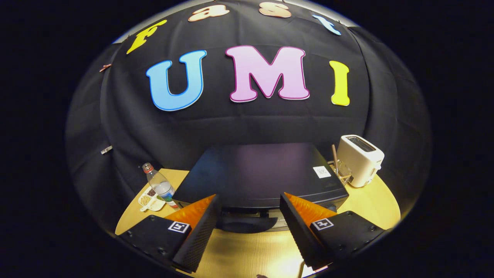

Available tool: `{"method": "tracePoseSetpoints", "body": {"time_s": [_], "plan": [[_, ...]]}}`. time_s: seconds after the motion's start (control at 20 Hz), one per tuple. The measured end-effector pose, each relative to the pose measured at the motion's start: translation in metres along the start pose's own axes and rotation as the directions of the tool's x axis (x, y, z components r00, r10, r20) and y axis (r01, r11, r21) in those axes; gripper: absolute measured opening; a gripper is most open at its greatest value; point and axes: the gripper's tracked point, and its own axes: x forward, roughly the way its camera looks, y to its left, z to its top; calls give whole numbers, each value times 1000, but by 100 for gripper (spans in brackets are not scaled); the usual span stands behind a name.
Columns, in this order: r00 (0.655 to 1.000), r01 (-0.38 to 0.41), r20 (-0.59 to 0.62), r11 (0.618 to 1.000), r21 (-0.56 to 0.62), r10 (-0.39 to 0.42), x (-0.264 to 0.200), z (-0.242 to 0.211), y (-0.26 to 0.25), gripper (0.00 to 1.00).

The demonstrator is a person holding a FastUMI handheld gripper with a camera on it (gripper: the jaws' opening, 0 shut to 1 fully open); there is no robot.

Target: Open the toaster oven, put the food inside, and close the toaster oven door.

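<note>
The black toaster oven (258, 170) stands on a round wooden table (247, 251), and I look down on its flat top from the front. My gripper (249, 197) is open, its fingertips level with the oven's front top edge, one on each side of the middle. Between the fingers a dark curved part (247, 224) shows at the oven's front; I cannot tell how the door stands. A small white divided tray of food (149, 200) lies on the table left of the oven, beyond my left finger. Nothing is between the fingers.
A clear water bottle (160, 186) stands beside the food tray, close to the oven's left corner. To the right of the oven are a white slot toaster (361, 159) and a glass holder with sticks (339, 170). The black cloth wall hangs just behind.
</note>
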Motion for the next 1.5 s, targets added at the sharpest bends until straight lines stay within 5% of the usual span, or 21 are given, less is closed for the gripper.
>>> {"method": "tracePoseSetpoints", "body": {"time_s": [0.65, 0.85, 1.1, 1.35, 1.5], "plan": [[995, 47, -90, 999, -15, -49, 8, -38, 0, 98], [987, 37, -155, 999, -7, -38, -27, -65, 0, 98], [956, 37, -292, 999, 18, -30, -58, -114, -4, 98], [889, 54, -457, 997, 48, -26, -78, -173, -13, 98], [891, 43, -454, 999, 22, -28, -84, -172, -14, 98]]}}
